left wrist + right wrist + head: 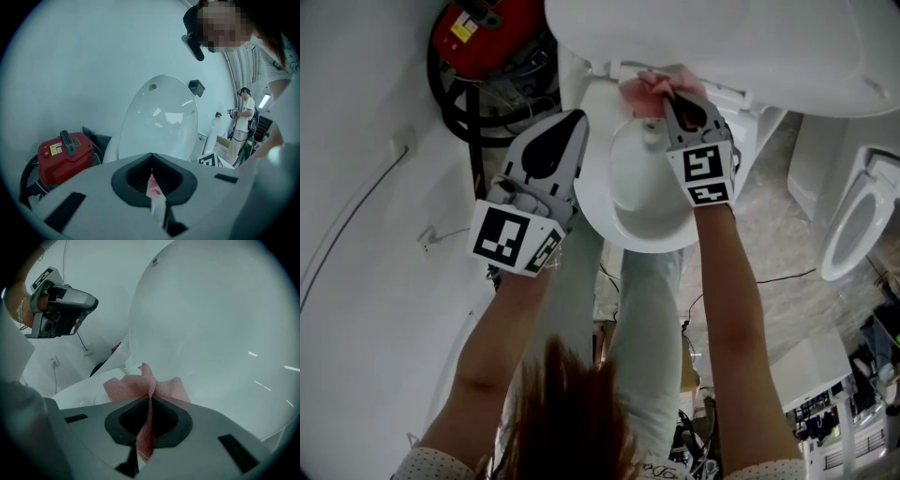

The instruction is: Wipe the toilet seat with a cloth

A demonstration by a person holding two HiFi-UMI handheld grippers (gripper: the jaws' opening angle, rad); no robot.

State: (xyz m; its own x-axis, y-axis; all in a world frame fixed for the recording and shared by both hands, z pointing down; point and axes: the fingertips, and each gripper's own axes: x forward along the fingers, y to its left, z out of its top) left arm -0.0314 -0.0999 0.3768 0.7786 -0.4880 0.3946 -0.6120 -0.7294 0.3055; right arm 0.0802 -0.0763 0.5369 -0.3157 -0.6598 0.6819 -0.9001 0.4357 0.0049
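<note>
At toilet seat (594, 195) rear, right gripper (671, 96) clamped on cloth (125, 386), left gripper (576, 119) closed.

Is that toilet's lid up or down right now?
Up. The lid stands raised behind the seat, and the right gripper holds a pink cloth at its foot.

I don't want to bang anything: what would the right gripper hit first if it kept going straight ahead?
Most likely the raised lid, which fills the view just beyond the right gripper. The cloth clamped in its jaws would touch first. Depth is hard to judge.
</note>
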